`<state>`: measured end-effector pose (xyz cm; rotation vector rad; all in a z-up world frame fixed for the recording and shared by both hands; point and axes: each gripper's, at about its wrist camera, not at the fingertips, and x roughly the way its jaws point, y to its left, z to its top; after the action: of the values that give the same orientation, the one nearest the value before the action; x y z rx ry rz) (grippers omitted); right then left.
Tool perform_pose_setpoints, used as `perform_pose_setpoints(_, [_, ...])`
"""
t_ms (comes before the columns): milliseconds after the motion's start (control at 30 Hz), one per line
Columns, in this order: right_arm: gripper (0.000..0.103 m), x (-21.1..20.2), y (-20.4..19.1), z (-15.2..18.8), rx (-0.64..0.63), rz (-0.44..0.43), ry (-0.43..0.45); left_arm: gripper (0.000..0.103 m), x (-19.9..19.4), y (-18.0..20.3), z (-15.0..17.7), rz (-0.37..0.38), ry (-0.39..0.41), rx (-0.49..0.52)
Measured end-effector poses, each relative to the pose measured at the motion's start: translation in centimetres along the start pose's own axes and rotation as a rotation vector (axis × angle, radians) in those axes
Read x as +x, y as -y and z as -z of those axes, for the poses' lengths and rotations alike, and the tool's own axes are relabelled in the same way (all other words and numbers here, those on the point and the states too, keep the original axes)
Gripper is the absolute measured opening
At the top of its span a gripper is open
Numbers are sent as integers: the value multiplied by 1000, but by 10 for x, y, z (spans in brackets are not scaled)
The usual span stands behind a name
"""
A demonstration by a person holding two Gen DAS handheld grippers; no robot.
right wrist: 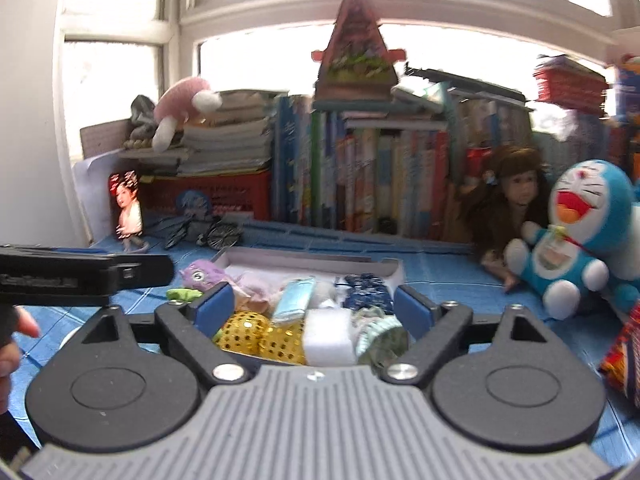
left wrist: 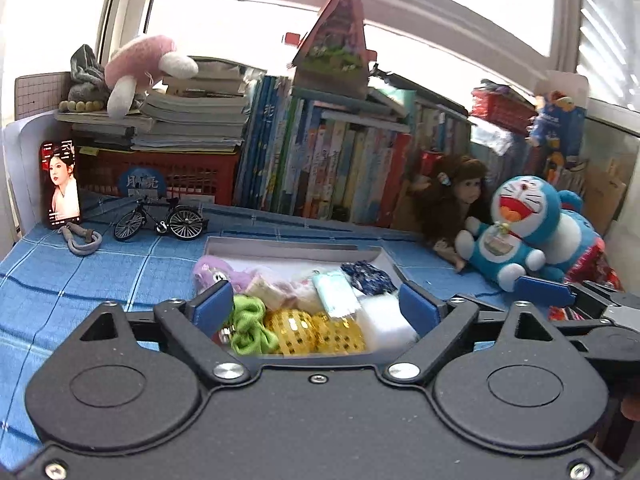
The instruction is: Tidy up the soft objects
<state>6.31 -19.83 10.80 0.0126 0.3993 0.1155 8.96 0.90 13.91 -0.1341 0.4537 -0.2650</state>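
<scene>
A shallow white box (left wrist: 280, 246) lies on the blue checked cloth, filled with soft items: a purple plush (left wrist: 212, 274), a green scrunchie (left wrist: 250, 328), gold sequined pieces (left wrist: 316, 330), a white pad (left wrist: 384, 320), a pale blue piece (left wrist: 334, 292) and a dark floral cloth (left wrist: 370, 278). My left gripper (left wrist: 316, 308) hovers open at the box's near end, holding nothing. In the right wrist view the same box (right wrist: 304, 258) sits ahead. My right gripper (right wrist: 315, 307) is open and empty above the gold pieces (right wrist: 260, 334) and white pad (right wrist: 328, 334).
A blue cat plush (left wrist: 520, 232) and a doll (left wrist: 460, 196) lean at the right. A model bicycle (left wrist: 160, 222), a phone (left wrist: 61, 182) and a grey band (left wrist: 80, 240) stand at the left. Books (left wrist: 328, 168) and a red basket (left wrist: 160, 176) line the back.
</scene>
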Motion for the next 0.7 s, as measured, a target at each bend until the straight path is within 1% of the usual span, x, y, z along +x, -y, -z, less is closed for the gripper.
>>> perform_pose_setpoints(33, [102,-6,1,6,5,12,14,94,-7,0,8,2,10,-3])
perform_pose_setpoints(67, [103,-13,1,15,8,26,30,95,-14,0,17,5,22,-7])
perform_pose_setpoints(133, [103,-25,0,32,8,61,53,96,-27,-1,38,3,39,-12])
perform_pose_setpoints(233, [103,-36,-1,57,16,105,62,97,-42,-2,71,-29,46,-21])
perform_pose_setpoints(333, [103,-37,-1,82,32,130,32,97,-45,-8,99,-57,19,-42])
perform_pose_setpoints(400, [103,-30,-3,99,12,158,-3,97,-42,-12,117,-79,-11,-45])
perform_pose_setpoints(500, [103,-18,-7,120,-13,188,-63,97,-29,-15,140,-152,-58,-28])
perform_pose_setpoints(633, [103,-7,-9,136,-18,180,-112,97,-11,-22,156,-197,-104,-37])
perform_pose_setpoints(700, [103,-2,-14,141,-46,183,-128,97,-3,-26,161,-206,-129,-53])
